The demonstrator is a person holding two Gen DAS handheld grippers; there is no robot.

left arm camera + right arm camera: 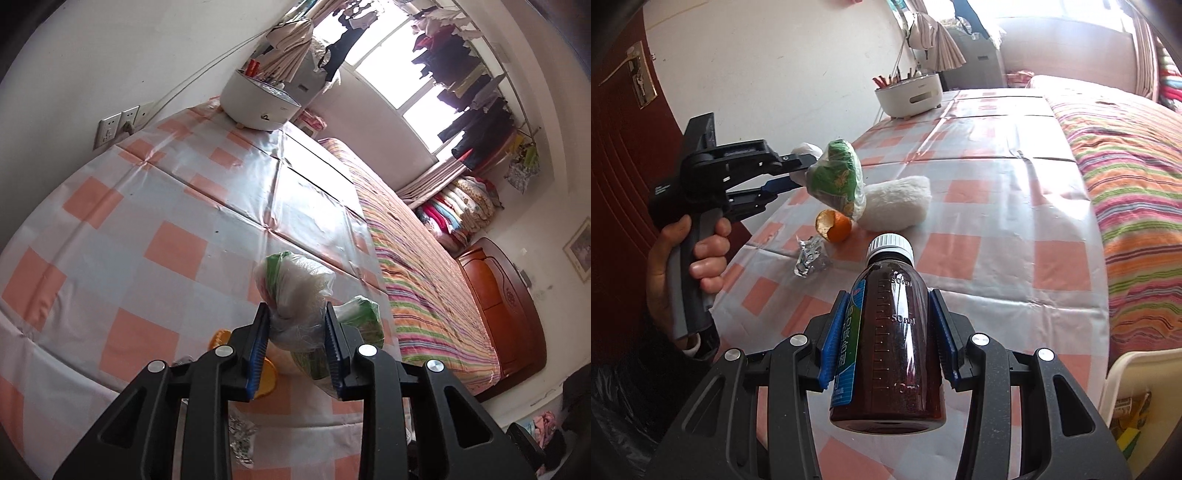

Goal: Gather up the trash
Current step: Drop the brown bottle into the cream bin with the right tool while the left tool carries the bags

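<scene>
My left gripper [297,325] is shut on a crumpled clear-and-green plastic bag [295,291], held above the checked table; it also shows in the right wrist view [798,173] with the bag [836,177]. My right gripper [892,314] is shut on a brown medicine bottle [894,332] with a white cap, held above the table's near edge. On the table lie an orange peel [833,225], a crumpled foil wrapper [810,256] and a white fluffy roll [897,203].
The table has a pink-and-white checked cloth [997,206]. A white holder with pens [910,94] stands at its far end. A striped bed [1126,166] lies on the right. A black trash bag [617,413] is at lower left, a cream bin [1137,376] at lower right.
</scene>
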